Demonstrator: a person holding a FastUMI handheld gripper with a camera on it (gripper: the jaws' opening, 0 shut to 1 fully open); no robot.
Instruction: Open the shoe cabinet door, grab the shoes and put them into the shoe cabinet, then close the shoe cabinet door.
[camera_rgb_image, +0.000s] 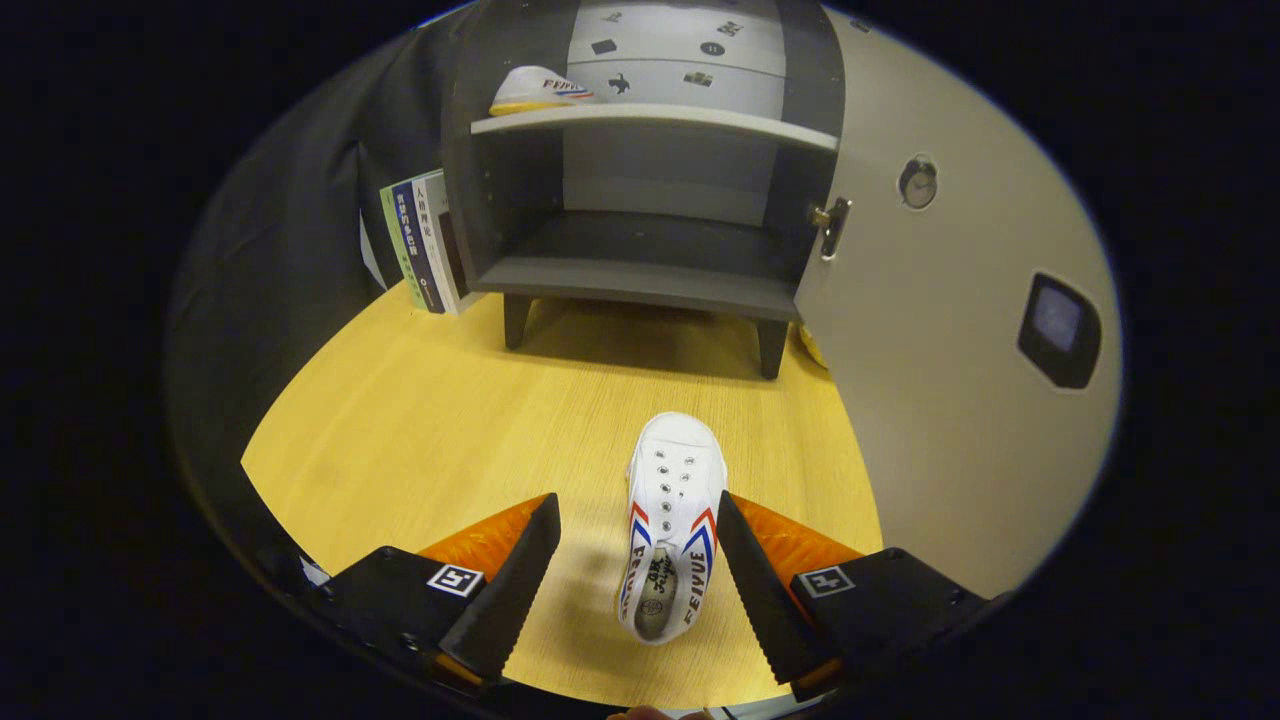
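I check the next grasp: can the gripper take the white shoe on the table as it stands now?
Probably yes. The gripper is open, the white shoe lies between its fingers on the wooden table, nearer the right finger, and nothing blocks it.

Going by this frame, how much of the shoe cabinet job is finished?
Done: the cabinet door stands open and one white shoe sits on the upper shelf. In hand: the tongs are open around the second white shoe on the wooden table, not yet gripping. Left: grasp it, place it inside, close the door.
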